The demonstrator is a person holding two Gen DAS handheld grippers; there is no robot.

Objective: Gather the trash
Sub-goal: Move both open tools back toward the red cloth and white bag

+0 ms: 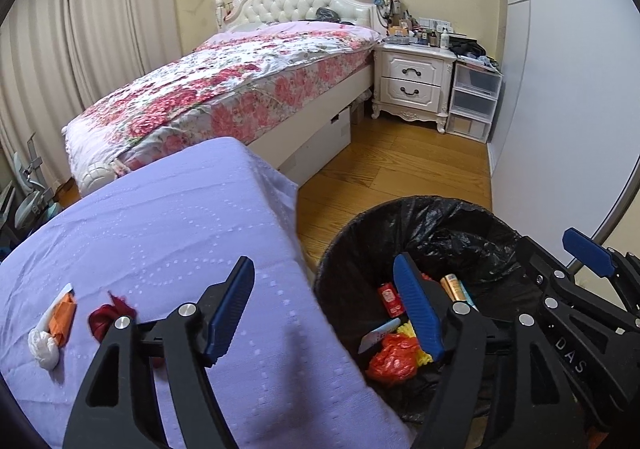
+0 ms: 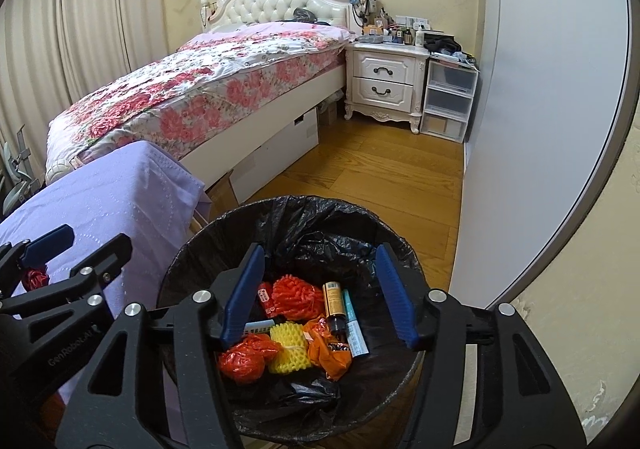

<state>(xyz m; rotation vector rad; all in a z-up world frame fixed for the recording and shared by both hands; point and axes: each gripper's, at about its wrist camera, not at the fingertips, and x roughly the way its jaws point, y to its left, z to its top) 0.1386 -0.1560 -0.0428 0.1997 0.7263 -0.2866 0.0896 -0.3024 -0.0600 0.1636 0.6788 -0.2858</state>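
The bench (image 1: 168, 233), draped in a lilac embossed cloth, fills the near left of the scene, its right edge just beside the round bin lined with a black plastic bag (image 2: 320, 225), which stands on the wooden floor. The left tongs (image 1: 324, 309) gape wide and hold nothing, straddling the gap: the left finger is over the cloth, the right finger over the bin's near left rim. The right tongs (image 2: 320, 293) are also spread wide and empty, poised directly above the bin's mouth.

Inside the bin, between the right tongs' fingers, lie a crumpled red plastic bag (image 2: 246, 359), an orange-red foam net (image 2: 298, 295), a yellow foam fruit net (image 2: 289, 347), an orange crinkled wrapper (image 2: 330, 349), a dark bottle with a gold label (image 2: 334, 307) and a slim teal-and-white tube (image 2: 354, 329).

Still on the bench, to the near left of the left tongs, sit a red crumpled scrap (image 1: 105, 318), partly hidden behind the left finger's arm, an orange folded packet (image 1: 64, 319) and a white wadded tissue (image 1: 43, 345) touching that packet.
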